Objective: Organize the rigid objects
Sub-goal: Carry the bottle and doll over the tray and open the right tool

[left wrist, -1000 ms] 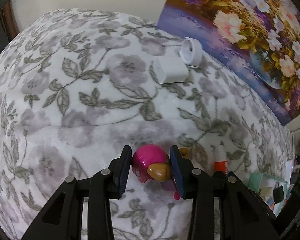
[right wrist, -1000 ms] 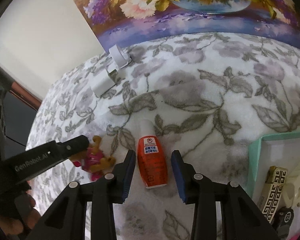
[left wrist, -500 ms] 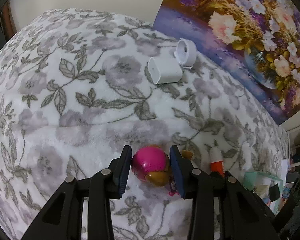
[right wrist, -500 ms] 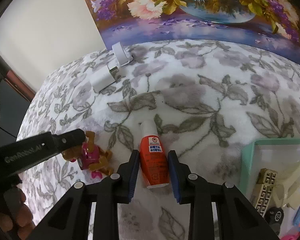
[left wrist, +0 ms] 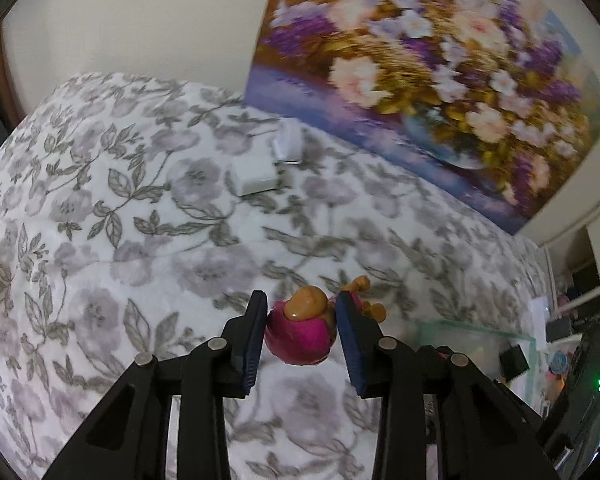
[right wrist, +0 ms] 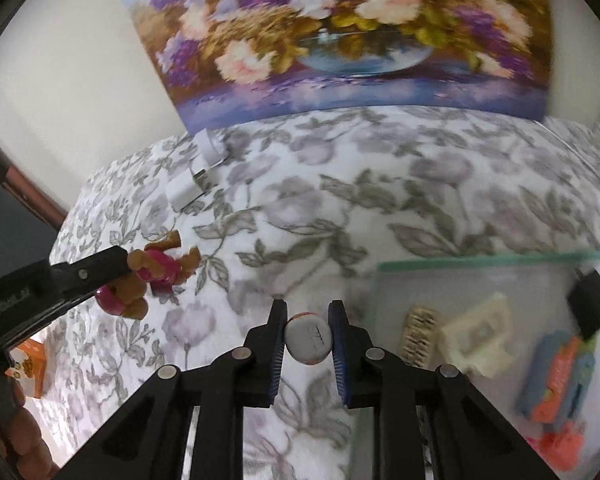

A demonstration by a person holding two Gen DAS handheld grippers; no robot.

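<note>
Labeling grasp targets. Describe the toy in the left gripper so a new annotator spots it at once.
Start at the floral blanket below the big flower painting. To the left of the green-rimmed tray, the left gripper is shut on a small figurine. It is magenta and tan, with stubby tan limbs, unlike the white charger blocks farther back and the orange-and-white bottle in the right gripper.

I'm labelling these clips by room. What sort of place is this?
Probably a bedroom or living room at home: a plush floral blanket covers a bed or couch, a flower painting leans against the wall, and a green tray holds small household things.
</note>
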